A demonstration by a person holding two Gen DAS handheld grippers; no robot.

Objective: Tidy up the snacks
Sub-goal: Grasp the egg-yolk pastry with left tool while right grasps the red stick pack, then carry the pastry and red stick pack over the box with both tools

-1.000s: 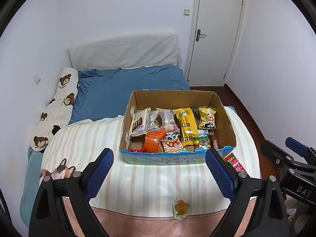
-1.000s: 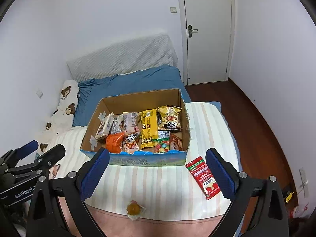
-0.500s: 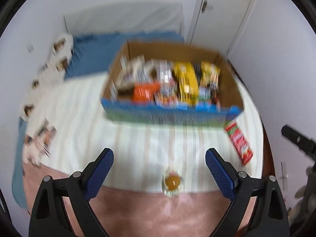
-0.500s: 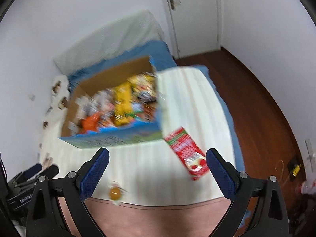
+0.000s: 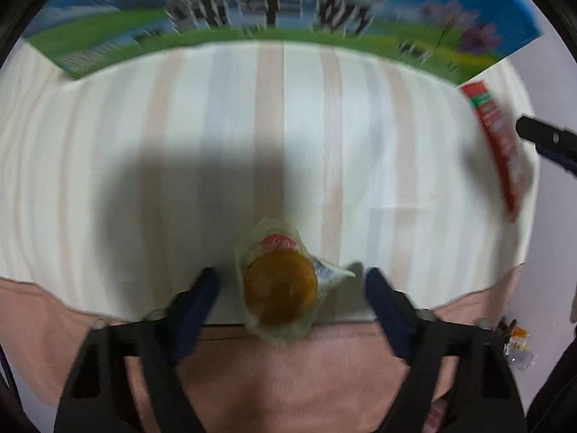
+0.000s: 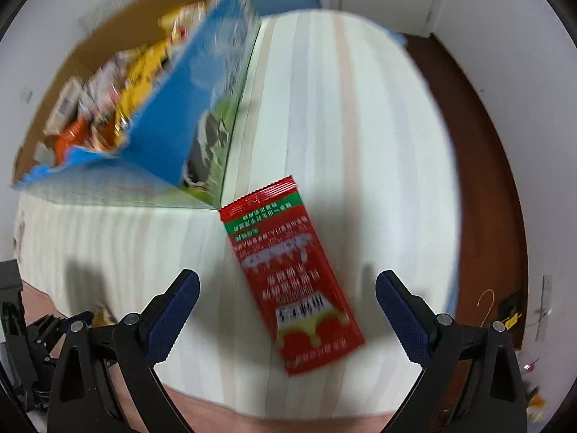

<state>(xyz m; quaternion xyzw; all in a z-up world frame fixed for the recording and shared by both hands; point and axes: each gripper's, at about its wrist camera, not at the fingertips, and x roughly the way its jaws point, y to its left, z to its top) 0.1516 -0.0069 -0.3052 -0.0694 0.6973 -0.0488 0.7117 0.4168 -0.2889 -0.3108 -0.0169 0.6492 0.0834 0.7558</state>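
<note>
Left wrist view, blurred by motion: left gripper (image 5: 288,281) low over the striped sheet (image 5: 180,137), jaws spread wide, nothing held. Between the two blue pads, lower centre of frame, sits the wrapped orange snack (image 5: 279,288), a round amber piece in clear crinkled film; the left pad is just beside the wrapper, the right pad close to the wrapper's pointed corner, contact not discernible through blur. Straddling it this way reads as set-up for a pinch across the round body rather than the loose film. Printed blue-and-green wall of the snack box (image 5: 274,11) fills the top of frame, well apart from the snack. Red sachet (image 5: 501,140) lies along the right edge, a dark part of the other tool just beside it. Right wrist view: right gripper (image 6: 286,296) likewise wide open and empty, pads flanking the red sachet (image 6: 292,281), which lies flat at centre to lower centre, long axis slanting from upper left to lower right, its top corner just beside the box corner. Snack box (image 6: 173,108) at upper left, open top showing yellow and orange packets inside. Judgement: both loose items remain outside the box; each tool is lined up on its own target, so two grasps appear imminent. Flat sachet on soft bedding may prove hard to pinch; sheet could bunch.
</note>
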